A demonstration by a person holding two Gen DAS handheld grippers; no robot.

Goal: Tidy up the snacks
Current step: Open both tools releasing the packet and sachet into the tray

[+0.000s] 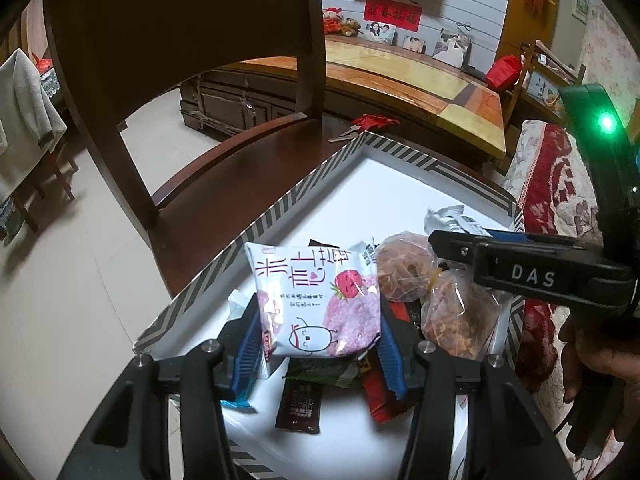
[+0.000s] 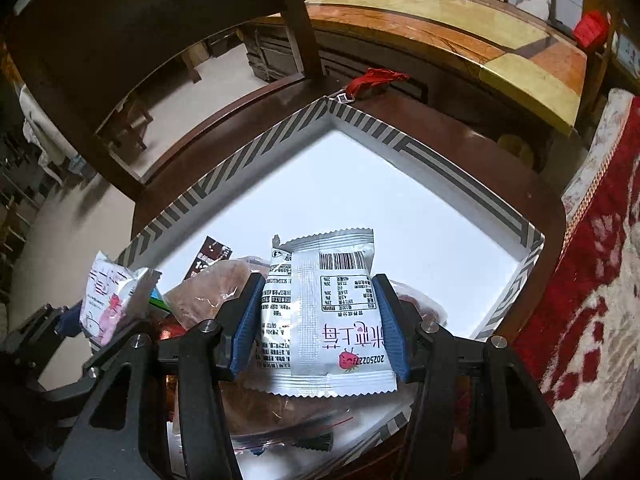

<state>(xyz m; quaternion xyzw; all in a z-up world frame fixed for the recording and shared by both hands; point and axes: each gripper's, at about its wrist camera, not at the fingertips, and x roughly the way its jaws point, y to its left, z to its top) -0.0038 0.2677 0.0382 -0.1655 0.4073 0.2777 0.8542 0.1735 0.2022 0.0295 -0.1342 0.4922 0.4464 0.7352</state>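
Observation:
My left gripper (image 1: 318, 340) is shut on a white and pink strawberry snack packet (image 1: 316, 300), held front side up above a white box (image 1: 400, 184) with a striped rim. My right gripper (image 2: 318, 320) is shut on a silver snack packet (image 2: 332, 312), held back side up with barcode showing, over the same box (image 2: 400, 200). In the left wrist view the right gripper (image 1: 520, 264) reaches in from the right. In the right wrist view the left gripper's pink packet (image 2: 112, 296) shows at the left. Clear bags of brown snacks (image 1: 456, 312) and small dark and red packets (image 1: 300, 404) lie in the box.
The box sits on a dark wooden chair seat (image 1: 240, 184) with its backrest (image 1: 180, 20) behind. A red and white patterned cloth (image 2: 600, 280) lies to the right. A red item (image 2: 376, 78) lies past the box's far corner. A low wooden cabinet (image 1: 420, 76) stands beyond.

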